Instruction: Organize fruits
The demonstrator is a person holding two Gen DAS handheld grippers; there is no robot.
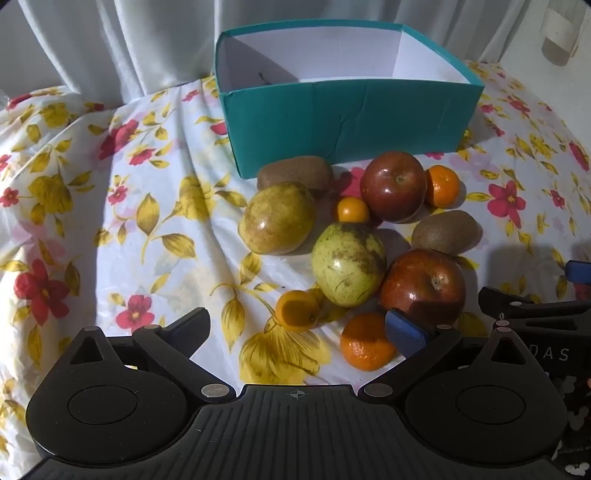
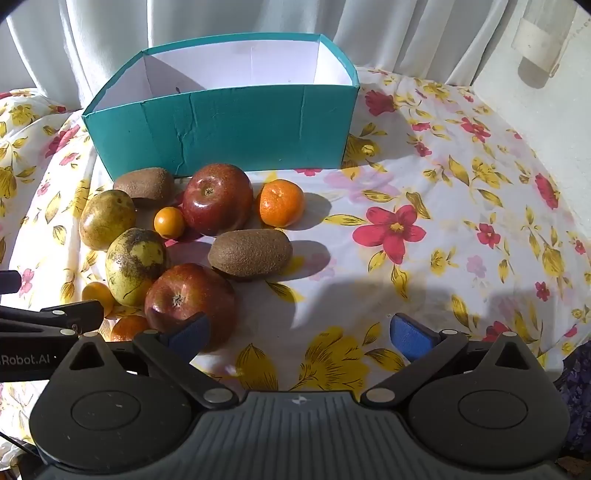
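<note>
Right wrist view — fuzzy oval kiwi (image 2: 250,252), glossy round apple (image 2: 190,295) — cardboard box (image 2: 221,129).

- The box (image 2: 221,133) floor is hidden behind its near wall in both views.
- In the right wrist view, one mandarin (image 2: 127,326) is mostly hidden by the left gripper (image 1: 295,328).
- The curtain (image 2: 184,22) is cut off by the top edge.

Teal box (image 2: 229,129) with white inside, white cloth (image 2: 424,184) patterned with red and yellow flowers, dark red apples (image 2: 218,199), brown kiwis (image 2: 251,253), white curtain (image 2: 184,22)
</note>
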